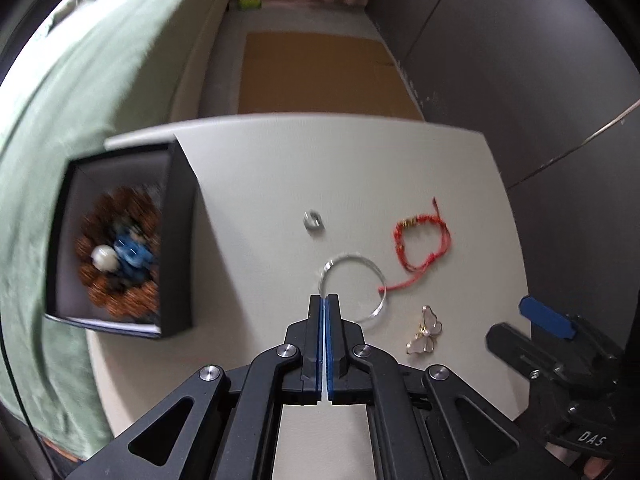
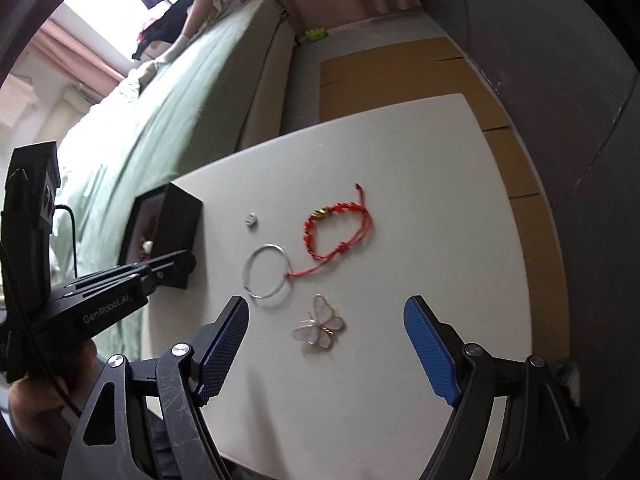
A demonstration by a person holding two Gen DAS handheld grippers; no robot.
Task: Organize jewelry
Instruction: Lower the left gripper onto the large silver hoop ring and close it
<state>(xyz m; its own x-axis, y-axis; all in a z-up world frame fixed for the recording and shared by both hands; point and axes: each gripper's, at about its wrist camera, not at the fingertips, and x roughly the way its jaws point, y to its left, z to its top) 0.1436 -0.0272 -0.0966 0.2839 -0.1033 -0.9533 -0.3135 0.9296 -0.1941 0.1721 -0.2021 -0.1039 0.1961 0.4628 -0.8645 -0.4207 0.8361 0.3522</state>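
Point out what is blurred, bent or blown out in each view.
Left wrist view: the black box and the beaded bracelets inside it smear with motion blur, while the silver bangle stays sharp. Right wrist view: the window is blown out white, and the fisheye curves the table edge.

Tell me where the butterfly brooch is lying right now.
The butterfly brooch lies on the white table, just ahead of the open right tool, nearer than the silver bangle and red cord bracelet.
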